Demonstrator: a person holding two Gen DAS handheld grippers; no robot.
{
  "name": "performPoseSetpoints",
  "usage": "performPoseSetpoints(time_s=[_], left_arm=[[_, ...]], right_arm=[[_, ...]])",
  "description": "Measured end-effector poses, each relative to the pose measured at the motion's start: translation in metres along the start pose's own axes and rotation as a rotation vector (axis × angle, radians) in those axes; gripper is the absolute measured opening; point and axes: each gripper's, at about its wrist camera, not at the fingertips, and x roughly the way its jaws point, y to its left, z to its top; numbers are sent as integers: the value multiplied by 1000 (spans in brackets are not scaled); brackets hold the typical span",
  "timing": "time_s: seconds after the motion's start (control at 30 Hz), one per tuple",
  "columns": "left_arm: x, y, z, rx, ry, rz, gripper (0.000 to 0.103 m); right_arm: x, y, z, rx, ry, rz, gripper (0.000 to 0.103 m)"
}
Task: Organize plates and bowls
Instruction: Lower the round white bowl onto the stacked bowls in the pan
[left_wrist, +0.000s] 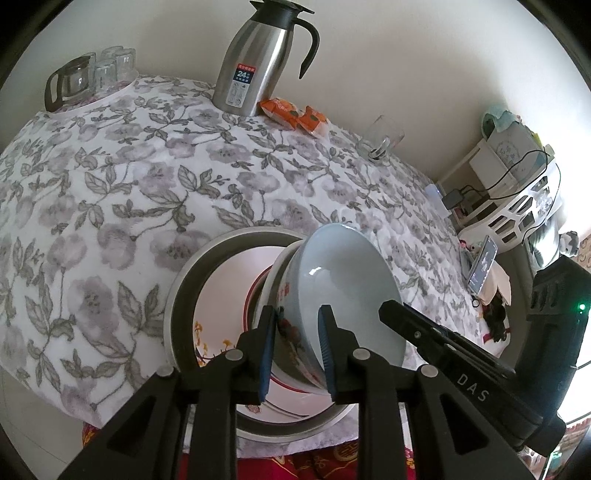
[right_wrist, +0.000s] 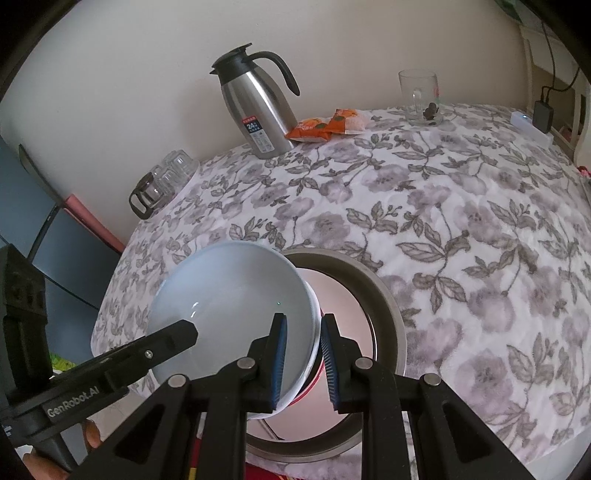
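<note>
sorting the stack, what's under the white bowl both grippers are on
Under the white bowl sits a second bowl with a red rim, on a large decorated plate. The plate's centre is covered.

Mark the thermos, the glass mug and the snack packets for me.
thermos (right_wrist: 260, 110), right wrist view, on the steel body above the label.
glass mug (right_wrist: 419, 98), right wrist view, on the clear wall.
snack packets (right_wrist: 325, 127), right wrist view, on the orange wrapper.
</note>
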Motion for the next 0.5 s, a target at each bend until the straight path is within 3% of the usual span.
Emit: performPoseSetpoints(time_s=[0.37, 0.5], left_arm=[[-3, -9, -2, 55, -9, 50, 28], [-10, -19, -3, 112, -52, 109, 33]], right_arm=[[3, 0, -2, 0, 7, 22, 23], [0, 2, -1, -9, -5, 21, 23]])
